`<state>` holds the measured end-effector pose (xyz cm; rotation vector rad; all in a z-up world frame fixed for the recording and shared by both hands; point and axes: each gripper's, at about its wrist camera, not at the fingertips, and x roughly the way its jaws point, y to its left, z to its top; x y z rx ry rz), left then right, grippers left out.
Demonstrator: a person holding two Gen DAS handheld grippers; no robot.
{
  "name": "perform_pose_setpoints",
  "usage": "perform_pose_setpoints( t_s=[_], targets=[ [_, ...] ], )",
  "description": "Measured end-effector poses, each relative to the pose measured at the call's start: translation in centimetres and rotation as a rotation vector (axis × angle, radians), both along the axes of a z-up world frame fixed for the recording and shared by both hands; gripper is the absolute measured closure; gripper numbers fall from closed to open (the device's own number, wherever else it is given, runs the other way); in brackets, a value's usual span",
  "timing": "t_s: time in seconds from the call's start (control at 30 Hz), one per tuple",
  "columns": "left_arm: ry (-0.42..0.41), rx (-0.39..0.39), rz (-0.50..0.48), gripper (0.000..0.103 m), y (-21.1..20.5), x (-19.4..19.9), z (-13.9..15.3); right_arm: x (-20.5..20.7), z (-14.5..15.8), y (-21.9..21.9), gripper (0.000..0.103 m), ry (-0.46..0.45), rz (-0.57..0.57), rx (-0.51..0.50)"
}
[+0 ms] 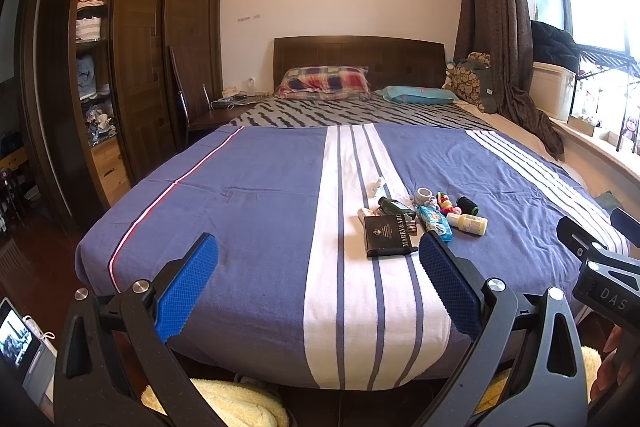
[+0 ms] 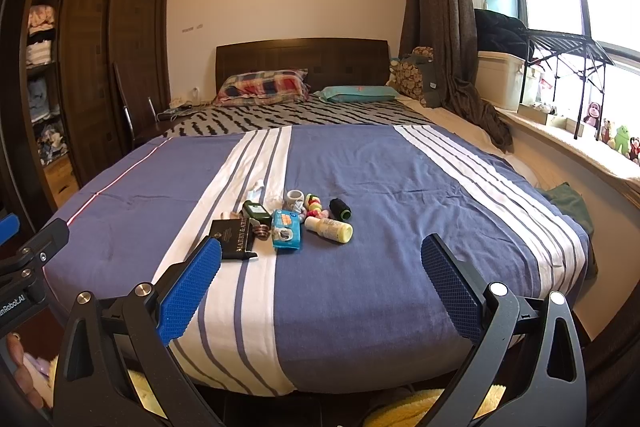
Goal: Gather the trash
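Note:
A cluster of small items lies on the blue and white striped bedspread (image 1: 248, 211): a black box (image 1: 390, 237), a dark green bottle (image 1: 396, 206), a blue tissue pack (image 1: 435, 222), a pale yellow bottle (image 1: 470, 223), a black thread spool (image 1: 467, 205), a small white cup (image 1: 424, 194) and crumpled white paper (image 1: 376, 185). The same box (image 2: 234, 239), tissue pack (image 2: 286, 229) and yellow bottle (image 2: 330, 229) show in the right wrist view. My left gripper (image 1: 318, 247) is open and empty at the foot of the bed. My right gripper (image 2: 320, 249) is open and empty, short of the items.
A dark wardrobe (image 1: 136, 67) with open shelves stands at the left. Pillows (image 1: 324, 83) lie by the headboard. A curtain (image 2: 444, 27), a window sill (image 2: 568, 143) with toys and a white box are at the right. A yellow towel (image 1: 224, 403) lies below the bed's foot.

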<state>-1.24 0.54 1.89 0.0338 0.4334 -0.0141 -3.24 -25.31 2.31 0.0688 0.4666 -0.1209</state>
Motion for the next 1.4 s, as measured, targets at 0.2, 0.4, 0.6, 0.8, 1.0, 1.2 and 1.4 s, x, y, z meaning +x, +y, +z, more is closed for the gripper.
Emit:
perform_pose_setpoints(
  t_s=[0.2, 0.4, 0.6, 0.8, 1.0, 1.2, 1.4],
  targets=[
    [0.001, 0.000, 0.001, 0.008, 0.0, 0.1, 0.0, 0.0, 0.0, 0.0, 0.003, 0.000, -0.001, 0.001],
    [0.000, 0.000, 0.001, 0.008, -0.1, 0.0, 0.0, 0.0, -0.1, 0.0, 0.003, 0.000, 0.000, -0.001],
    [0.008, 0.007, 0.005, 0.008, -0.2, 0.2, -0.1, 0.1, -0.2, -0.2, 0.003, 0.004, -0.005, 0.006],
    [0.023, 0.006, -0.004, 0.008, -0.2, 0.8, -0.7, 0.5, -0.9, -0.7, 0.003, 0.014, -0.015, 0.011],
    [0.069, 0.009, -0.018, 0.008, -0.5, 2.4, -2.5, 1.6, -2.5, -1.2, 0.003, 0.049, -0.018, 0.022],
    [0.123, 0.007, -0.037, 0.008, -0.7, 4.7, -5.0, 3.6, -4.9, -2.0, 0.003, 0.104, -0.007, 0.047],
    [0.173, 0.002, -0.078, 0.008, -1.3, 7.3, -7.5, 5.7, -7.0, -3.0, 0.003, 0.125, -0.012, 0.062]
  ],
)
